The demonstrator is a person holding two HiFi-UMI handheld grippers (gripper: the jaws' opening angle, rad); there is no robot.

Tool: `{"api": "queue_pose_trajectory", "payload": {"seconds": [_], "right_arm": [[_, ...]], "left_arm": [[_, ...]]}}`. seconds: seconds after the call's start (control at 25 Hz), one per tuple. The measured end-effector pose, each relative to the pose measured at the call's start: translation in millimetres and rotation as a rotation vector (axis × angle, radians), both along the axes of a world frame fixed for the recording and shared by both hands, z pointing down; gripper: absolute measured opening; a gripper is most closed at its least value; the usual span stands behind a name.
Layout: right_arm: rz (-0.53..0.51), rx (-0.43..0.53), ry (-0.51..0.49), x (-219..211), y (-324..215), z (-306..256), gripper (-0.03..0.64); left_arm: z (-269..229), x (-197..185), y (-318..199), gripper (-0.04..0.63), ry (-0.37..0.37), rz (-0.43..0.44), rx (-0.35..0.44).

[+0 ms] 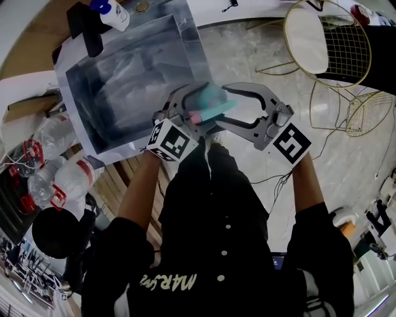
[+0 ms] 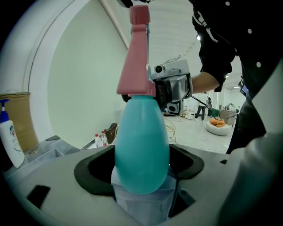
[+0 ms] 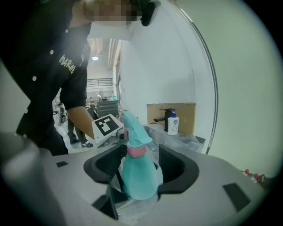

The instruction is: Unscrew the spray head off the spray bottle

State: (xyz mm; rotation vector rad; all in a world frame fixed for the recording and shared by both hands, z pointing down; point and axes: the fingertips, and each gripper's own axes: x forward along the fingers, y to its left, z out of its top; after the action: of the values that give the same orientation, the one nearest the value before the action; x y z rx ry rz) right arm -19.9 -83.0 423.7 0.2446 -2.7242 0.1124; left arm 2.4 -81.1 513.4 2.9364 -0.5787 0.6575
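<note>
**Spray bottle point(image 2: 141, 145) in the unscrewing grip.** The bottle is held in mid-air before the person's chest, at the centre of the head view, and rests on no surface. The left hand-held gripper point(image 2: 140, 164), entering from 8 o'clock, is clamped on the teal body, whose sides fill the space between its pads. This grip serves as the anchor, so that the body does not turn with the thread. In the left gripper view the pink spray head point(image 2: 135, 66) stands at 12 o'clock above the body, seated on the neck and not yet off. The right hand-held gripper point(image 3: 140, 162), entering from 4 o'clock in the head view, has its jaws apart around the pink collar point(image 3: 136, 150). Its pad point(image 3: 177, 164) at 3 o'clock is clear of the plastic. The pad at 9 o'clock lies just beside the collar, and contact there cannot be confirmed, so this tool grips nothing. The likely reason is a re-grip between turns: the jaws are loosened so that the wrist can take a new hold without winding the collar back. The two tools meet nose to nose, which puts the twisting axis along the bottle. A steel sink point(image 1: 185, 37) lies at 10 o'clock beyond the hands, with a soap bottle point(image 1: 112, 12) beside its far rim; neither is involved.
</note>
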Motion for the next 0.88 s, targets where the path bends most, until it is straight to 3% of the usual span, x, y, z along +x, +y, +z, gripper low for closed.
{"api": "queue_pose_trajectory", "payload": {"seconds": [0.16,0.36,0.64,0.88], "right_arm": [[0.325,-0.01,-0.191,17.0,-10.1,-28.9,0.304],[0.604,-0.031,-0.177,20.1,22.9,-30.2,0.304],[0.66,-0.065,-0.106,-9.1,24.1,-23.9,0.307],[0.659,-0.058,-0.09,-20.4,20.4,-23.1,0.354]], "left_arm": [[-0.9,0.0,0.2,0.39,0.001,-0.003,0.002],[-0.5,-0.1,1.0,0.39,0.0,-0.003,0.004],[-0.6,-0.5,0.6,0.39,-0.006,-0.017,0.002],[-0.3,-0.1,0.8,0.39,-0.011,-0.023,0.001]]}}
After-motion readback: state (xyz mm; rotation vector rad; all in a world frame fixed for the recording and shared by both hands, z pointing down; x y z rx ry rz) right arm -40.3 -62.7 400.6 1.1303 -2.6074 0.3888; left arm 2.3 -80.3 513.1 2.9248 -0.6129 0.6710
